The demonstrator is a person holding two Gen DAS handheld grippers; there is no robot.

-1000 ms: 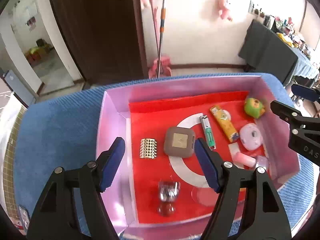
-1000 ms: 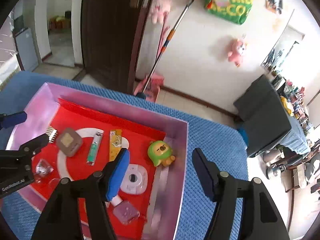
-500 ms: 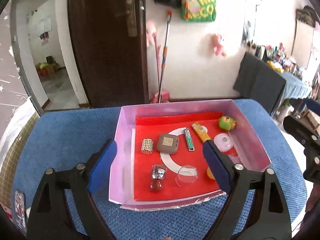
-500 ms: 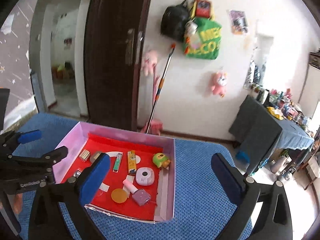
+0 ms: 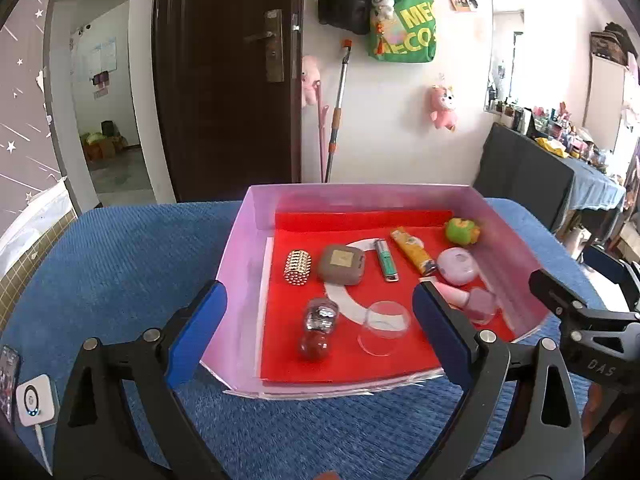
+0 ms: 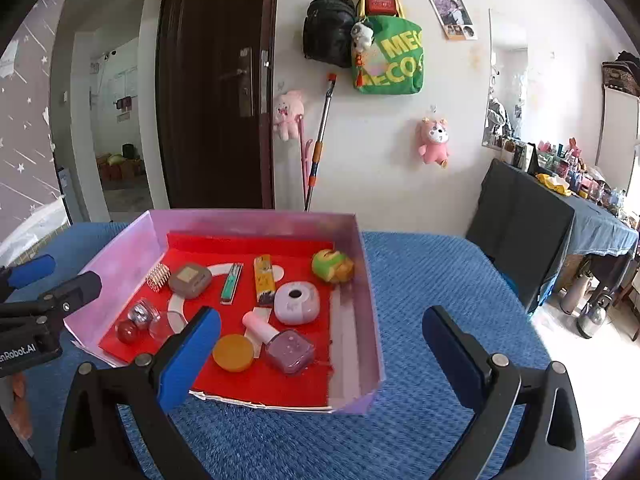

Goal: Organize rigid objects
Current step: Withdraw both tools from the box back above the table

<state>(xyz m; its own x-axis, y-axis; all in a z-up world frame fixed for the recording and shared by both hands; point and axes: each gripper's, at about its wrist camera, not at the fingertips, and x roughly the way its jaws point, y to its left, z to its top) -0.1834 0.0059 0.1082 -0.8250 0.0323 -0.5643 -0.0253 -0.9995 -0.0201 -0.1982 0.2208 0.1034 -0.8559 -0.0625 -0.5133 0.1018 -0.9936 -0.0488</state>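
A pink box (image 5: pixel 248 240) with a red liner sits on the blue table. Inside lie a studded silver piece (image 5: pixel 297 268), a brown compact (image 5: pixel 341 265), a green clipper (image 5: pixel 386 266), a yellow lighter (image 5: pixel 413 251), a green toy (image 5: pixel 462 231), a lilac round case (image 6: pixel 297 303), a nail polish bottle (image 6: pixel 286 344), an orange disc (image 6: pixel 233 353) and a clear lid (image 5: pixel 384 322). My left gripper (image 5: pixel 318 296) hangs open in front of the box's near edge, holding nothing. My right gripper (image 6: pixel 322 316) is open by the box's near right corner, also holding nothing.
The blue textured cloth (image 5: pixel 120 264) covers the table around the box. A small white device (image 5: pixel 34 398) lies at the near left edge. A dark draped table (image 6: pixel 532 232) with clutter stands to the right, and a mop (image 6: pixel 320 136) leans on the back wall.
Both grippers have pulled back and levelled out from over the box, so the whole box and room now show. Both stay open; the items in the box have not moved.
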